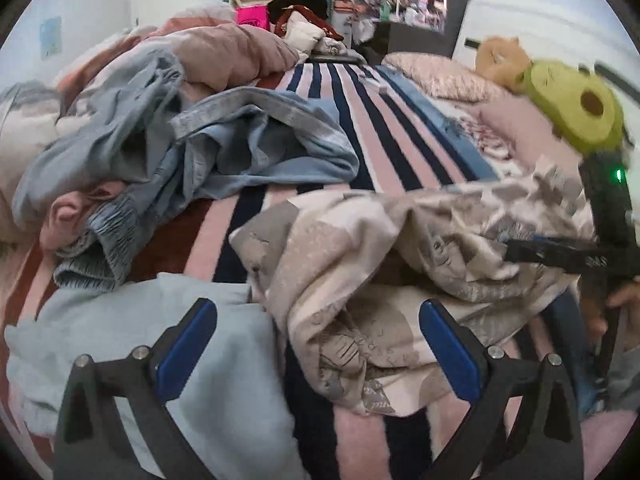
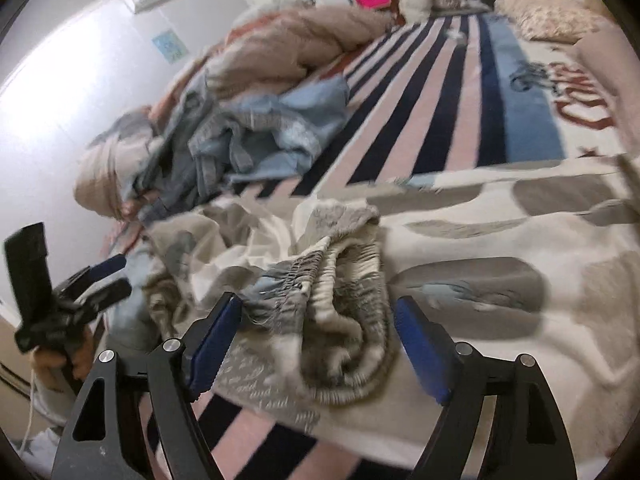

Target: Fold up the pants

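Observation:
The beige, grey and white patterned pants (image 1: 360, 248) lie crumpled on the striped blanket (image 1: 384, 120). In the right wrist view they (image 2: 500, 240) spread flat to the right, with the gathered elastic waistband (image 2: 344, 280) bunched in front. My right gripper (image 2: 318, 344) is open and straddles that waistband; the right pad stands clear of the cloth. My left gripper (image 1: 320, 344) is wide open above the pants' near edge, holding nothing. The right gripper (image 1: 560, 256) also shows at the right of the left wrist view, and the left gripper (image 2: 108, 276) at the left of the right wrist view.
A heap of blue garments (image 1: 208, 140) lies to the left, with a light-blue folded piece (image 1: 140, 344) in front of it. A pink duvet (image 1: 224, 52) is piled behind. A green plush toy (image 1: 576, 108) and a pillow (image 1: 440, 72) sit at the right. Shelves stand beyond the bed.

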`<state>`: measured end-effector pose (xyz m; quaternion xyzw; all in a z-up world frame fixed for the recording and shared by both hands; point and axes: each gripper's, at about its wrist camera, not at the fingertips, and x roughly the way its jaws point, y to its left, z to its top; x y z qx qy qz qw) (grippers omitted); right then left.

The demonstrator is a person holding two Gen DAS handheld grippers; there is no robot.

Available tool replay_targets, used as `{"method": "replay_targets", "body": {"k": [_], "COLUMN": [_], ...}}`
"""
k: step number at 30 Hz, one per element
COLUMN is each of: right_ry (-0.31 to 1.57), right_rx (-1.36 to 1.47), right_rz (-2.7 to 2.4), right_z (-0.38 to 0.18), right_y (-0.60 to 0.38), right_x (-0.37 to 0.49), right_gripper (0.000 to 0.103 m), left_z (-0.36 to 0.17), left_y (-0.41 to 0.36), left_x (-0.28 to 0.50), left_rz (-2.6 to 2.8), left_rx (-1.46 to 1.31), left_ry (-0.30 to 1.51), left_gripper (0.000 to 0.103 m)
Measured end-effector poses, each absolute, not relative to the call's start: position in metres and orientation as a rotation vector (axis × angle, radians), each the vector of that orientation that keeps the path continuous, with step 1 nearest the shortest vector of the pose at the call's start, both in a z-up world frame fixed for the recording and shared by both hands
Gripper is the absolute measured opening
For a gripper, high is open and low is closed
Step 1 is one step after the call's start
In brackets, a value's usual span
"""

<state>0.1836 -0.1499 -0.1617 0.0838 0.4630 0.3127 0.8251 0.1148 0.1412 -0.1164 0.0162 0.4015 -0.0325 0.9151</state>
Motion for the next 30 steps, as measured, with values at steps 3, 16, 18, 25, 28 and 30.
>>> {"method": "replay_targets", "body": {"k": [3,16,18,25,28,30], "right_ry": [0.961,0.923,0.917,0.990,0.927,0.903], "right_rx": [0.123,0.267,0.268,0.271,0.290,0.291], "right_rz": [0.625,0.533,0.547,0.548,0.549,0.546], "right_z": [-0.165,-0.157,-0.152,-0.168,-0.147,-0.134], "right_y": [-0.147,-0.198,-0.199,-0.204,-0.216,-0.220], "right_x": [0.186,0.183,0.181,0.179,0.180,0.188], "right_gripper": [0.029,0.022,0.022,0.034,0.059,0.063], "left_z": [-0.124,-0.127,-0.121,-0.130,-0.112,-0.104], "left_y": [0.125,0.116,0.119,0.126,0.125,0.117], "left_x": [0.122,0.112,0.100,0.073,0.068,0.071], "left_rz": [-0.037,0.069,0.071,-0.016,-0.029,-0.037], "left_rx": [0.104,0.223,0.223,0.150,0.142,0.168], "left_ry": [0.810,0.792,0.791,0.873,0.815,0.769], "left_gripper": [0.087,0.014,0.014,0.015,0.069,0.073]}}
